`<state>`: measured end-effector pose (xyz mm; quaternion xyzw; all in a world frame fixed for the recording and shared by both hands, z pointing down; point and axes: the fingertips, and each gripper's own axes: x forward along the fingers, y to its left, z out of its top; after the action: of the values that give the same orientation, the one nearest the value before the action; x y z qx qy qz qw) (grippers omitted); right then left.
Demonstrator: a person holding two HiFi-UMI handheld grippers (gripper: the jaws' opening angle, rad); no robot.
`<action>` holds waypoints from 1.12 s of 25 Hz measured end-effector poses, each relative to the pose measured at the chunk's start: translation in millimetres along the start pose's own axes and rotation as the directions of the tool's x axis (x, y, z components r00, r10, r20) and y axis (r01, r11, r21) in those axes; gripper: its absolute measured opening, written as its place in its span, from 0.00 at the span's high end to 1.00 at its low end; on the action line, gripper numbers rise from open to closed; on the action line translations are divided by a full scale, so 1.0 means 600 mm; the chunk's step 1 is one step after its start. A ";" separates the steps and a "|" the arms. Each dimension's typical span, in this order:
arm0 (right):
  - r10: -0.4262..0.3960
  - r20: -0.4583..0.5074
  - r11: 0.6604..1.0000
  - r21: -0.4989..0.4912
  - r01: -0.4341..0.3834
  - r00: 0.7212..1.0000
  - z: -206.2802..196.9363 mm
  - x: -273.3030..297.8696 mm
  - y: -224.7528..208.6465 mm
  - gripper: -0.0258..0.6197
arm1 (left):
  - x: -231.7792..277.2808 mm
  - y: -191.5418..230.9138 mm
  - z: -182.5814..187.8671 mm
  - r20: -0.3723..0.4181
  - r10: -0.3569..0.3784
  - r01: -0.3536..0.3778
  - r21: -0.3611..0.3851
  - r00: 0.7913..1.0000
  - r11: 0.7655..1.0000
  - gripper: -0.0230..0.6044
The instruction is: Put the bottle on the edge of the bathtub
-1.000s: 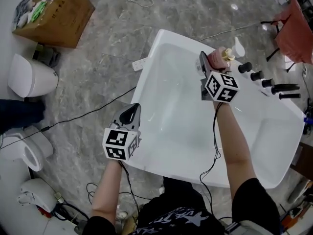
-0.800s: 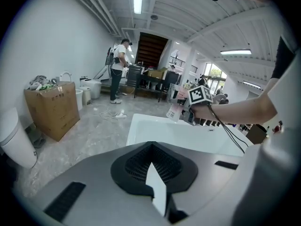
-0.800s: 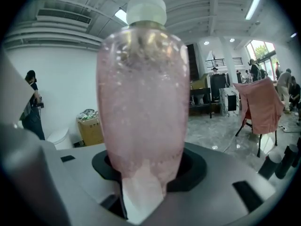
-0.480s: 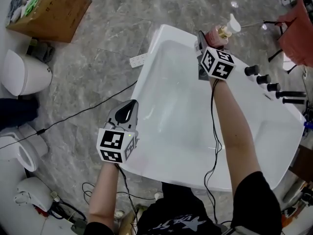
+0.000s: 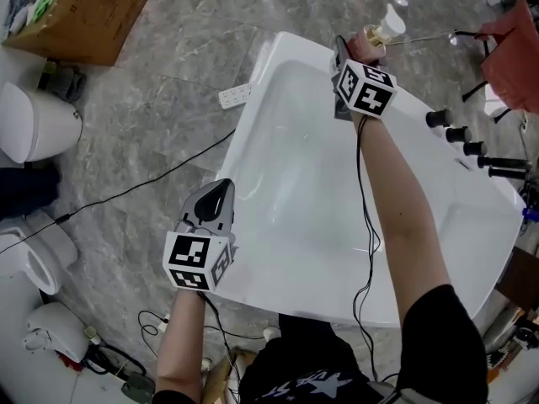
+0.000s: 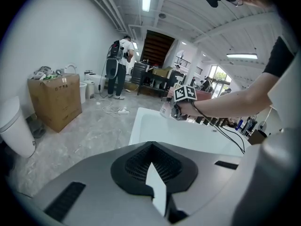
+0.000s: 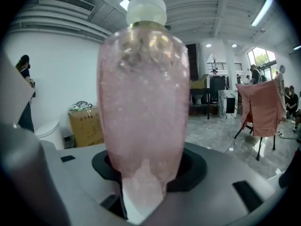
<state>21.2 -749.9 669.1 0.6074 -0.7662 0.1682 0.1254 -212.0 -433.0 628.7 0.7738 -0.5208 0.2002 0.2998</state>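
Observation:
A pink bottle (image 5: 370, 40) with a white pump top is upright in my right gripper (image 5: 358, 47), whose jaws are shut on its body. It hangs over the far corner of the white bathtub (image 5: 253, 133), close to the rim. In the right gripper view the bottle (image 7: 143, 93) fills the middle, pressed between the pads of that gripper (image 7: 141, 192). My left gripper (image 5: 221, 194) hovers by the tub's near left rim, jaws together and holding nothing. In the left gripper view its jaws (image 6: 155, 192) meet, and the bottle (image 6: 164, 109) shows far off over the tub (image 6: 141, 121).
Black tap knobs (image 5: 459, 133) line the tub's right rim. A cardboard box (image 5: 80, 15) and a white toilet (image 5: 34, 124) stand on the marble floor at left. A power strip (image 5: 234, 97) and cables lie near the tub. A chair draped in red cloth (image 5: 514, 57) is at right.
My right gripper has carried the bottle up and left in the head view, from over the tub's right rim toward its far corner. My left gripper has drifted slightly lower.

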 end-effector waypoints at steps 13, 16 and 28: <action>-0.065 0.095 0.994 -0.078 0.072 0.993 -0.001 0.021 0.011 0.61 | 0.016 -0.004 -0.023 -0.013 -0.011 0.011 -0.019 1.000 1.000 0.94; -0.074 0.086 0.993 -0.084 0.081 0.994 -0.001 0.023 0.010 0.61 | 0.012 -0.010 -0.027 -0.025 -0.018 0.017 -0.015 1.000 1.000 0.94; -0.011 -0.039 1.000 -0.019 0.010 0.999 -0.014 -0.052 0.027 0.49 | -0.038 -0.028 -0.004 0.005 -0.024 0.025 -0.039 1.000 0.999 0.94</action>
<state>12.5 -715.5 662.6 0.6067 -0.7620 0.1721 0.1471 -205.2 -410.8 612.1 0.7746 -0.5159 0.1843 0.3161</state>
